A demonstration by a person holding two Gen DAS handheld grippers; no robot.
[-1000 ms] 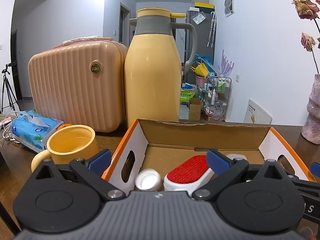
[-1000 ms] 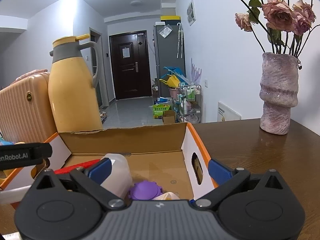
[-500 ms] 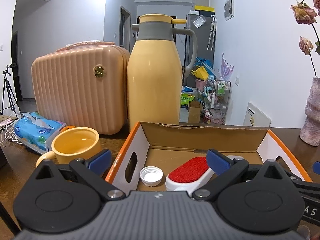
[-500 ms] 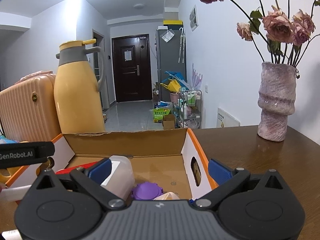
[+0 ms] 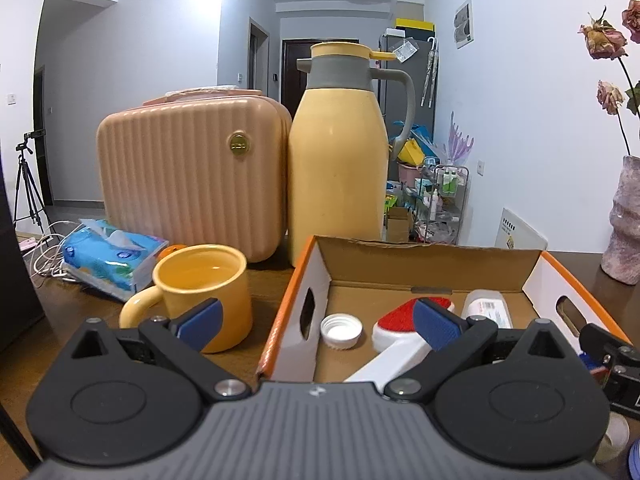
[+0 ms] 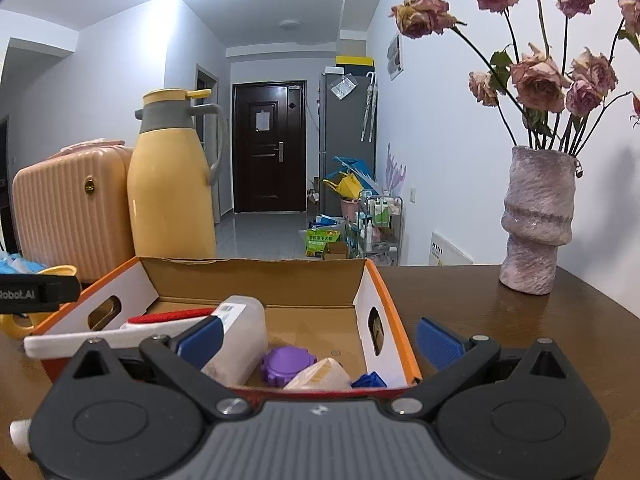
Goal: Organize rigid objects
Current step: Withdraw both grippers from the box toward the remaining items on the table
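An open cardboard box (image 5: 436, 258) with orange edges sits on the wooden table. It holds a white brush with red bristles (image 5: 400, 316), a white cap (image 5: 341, 330) and a clear plastic bottle (image 5: 486, 308). In the right wrist view the box (image 6: 256, 276) also holds the bottle (image 6: 240, 340), a purple lid (image 6: 288, 365), a cream item and a blue piece. My left gripper (image 5: 318, 322) is open and empty above the box's left wall. My right gripper (image 6: 318, 338) is open and empty above the box's near right corner.
A yellow mug (image 5: 200, 296) stands left of the box, with a blue tissue pack (image 5: 114, 254) behind it. A pink case (image 5: 192, 176) and a yellow thermos jug (image 5: 338, 168) stand behind. A purple vase of dried roses (image 6: 534, 220) stands at the right.
Both grippers have drawn back and risen from the box, so more of the table, mug and box interior shows. Both stay open and empty.
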